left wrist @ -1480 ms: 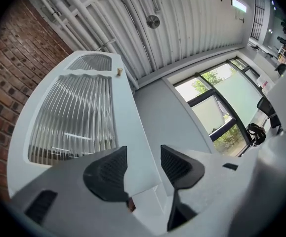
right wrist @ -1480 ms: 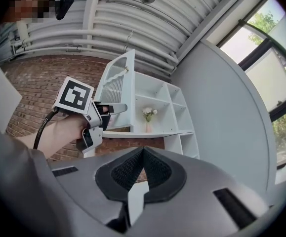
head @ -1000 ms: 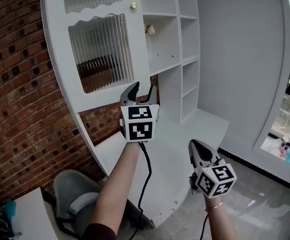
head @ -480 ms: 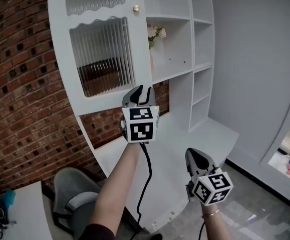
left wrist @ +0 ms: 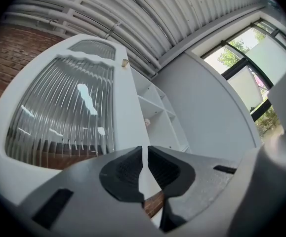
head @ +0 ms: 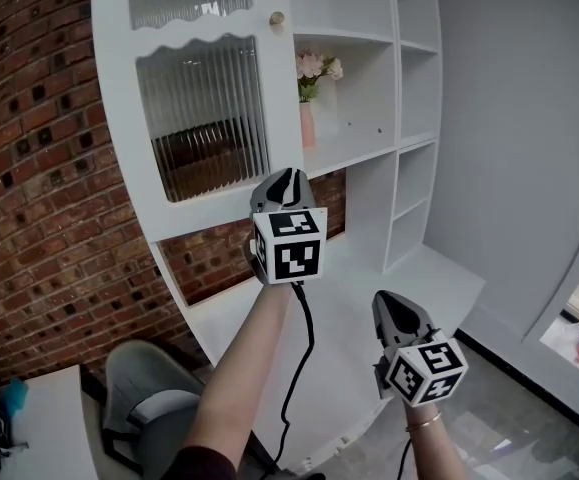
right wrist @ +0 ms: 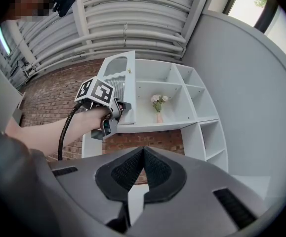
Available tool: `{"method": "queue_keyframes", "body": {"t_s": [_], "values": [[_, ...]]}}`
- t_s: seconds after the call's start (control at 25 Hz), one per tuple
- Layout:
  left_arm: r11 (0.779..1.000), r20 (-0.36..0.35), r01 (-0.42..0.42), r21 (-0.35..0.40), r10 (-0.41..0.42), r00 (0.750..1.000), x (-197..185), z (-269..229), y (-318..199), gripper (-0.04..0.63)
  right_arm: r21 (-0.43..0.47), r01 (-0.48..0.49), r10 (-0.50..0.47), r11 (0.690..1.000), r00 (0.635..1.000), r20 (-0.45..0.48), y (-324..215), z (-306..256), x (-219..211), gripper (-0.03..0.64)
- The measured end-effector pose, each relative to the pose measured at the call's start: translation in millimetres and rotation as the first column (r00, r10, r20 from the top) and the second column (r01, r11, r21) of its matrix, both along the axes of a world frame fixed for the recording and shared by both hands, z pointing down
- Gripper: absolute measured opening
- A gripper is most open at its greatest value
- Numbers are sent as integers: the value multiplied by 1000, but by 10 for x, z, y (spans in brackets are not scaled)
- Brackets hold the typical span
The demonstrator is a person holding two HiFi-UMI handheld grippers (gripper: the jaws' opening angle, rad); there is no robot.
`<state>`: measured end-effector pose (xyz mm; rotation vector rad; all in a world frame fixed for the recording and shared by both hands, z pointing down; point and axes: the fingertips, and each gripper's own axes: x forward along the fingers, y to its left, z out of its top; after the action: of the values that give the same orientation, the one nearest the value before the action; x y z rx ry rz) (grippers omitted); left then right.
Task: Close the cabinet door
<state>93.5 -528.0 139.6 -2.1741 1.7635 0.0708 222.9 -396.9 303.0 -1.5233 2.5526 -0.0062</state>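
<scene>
Against brick wall (head: 39, 218), left gripper (head: 287, 177) is closing empty jaws beside cabinet door (head: 119, 168).

Site note: you are in an indoor room dressed like a home or office corner inside an industrial-style building. The white shelf unit (head: 369, 88) with its ribbed-glass door (head: 204, 108) backs onto a bare red brick wall (head: 39, 168), and a pink vase of flowers (head: 309, 93) stands in one of its open compartments. Below and left of the unit are a grey padded chair (head: 149, 398) and a white desk corner (head: 44, 423); right of it are a plain grey wall (head: 509, 118) and a window (left wrist: 241, 48) onto trees; above it is a ribbed ceiling (right wrist: 128, 14) with exposed white pipes.
</scene>
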Motion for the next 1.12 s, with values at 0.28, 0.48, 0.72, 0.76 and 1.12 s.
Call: {"method": "queue_keyframes", "body": {"t_s": [0.28,0.48,0.72,0.76,1.12], "values": [[1000,6,17,0,-17,1000,-36,-42,-79,41,-3,10,-10,1000,1000,-5,-95,27,-39,2],[1000,-9,16,-26,-16,1000,-96,-45,-200,41,-8,16,-16,1000,1000,3,-174,62,-94,1],[999,-10,20,-40,-21,1000,-109,-34,-276,41,-7,23,-23,1000,1000,-2,-185,76,-128,1],[999,-16,17,-44,-17,1000,-113,-27,-280,41,-6,21,-21,1000,1000,-3,-174,73,-126,1],[999,11,44,-20,-44,999,-227,-44,-296,28,2,22,-22,1000,1000,-10,-162,71,-191,1]]}}
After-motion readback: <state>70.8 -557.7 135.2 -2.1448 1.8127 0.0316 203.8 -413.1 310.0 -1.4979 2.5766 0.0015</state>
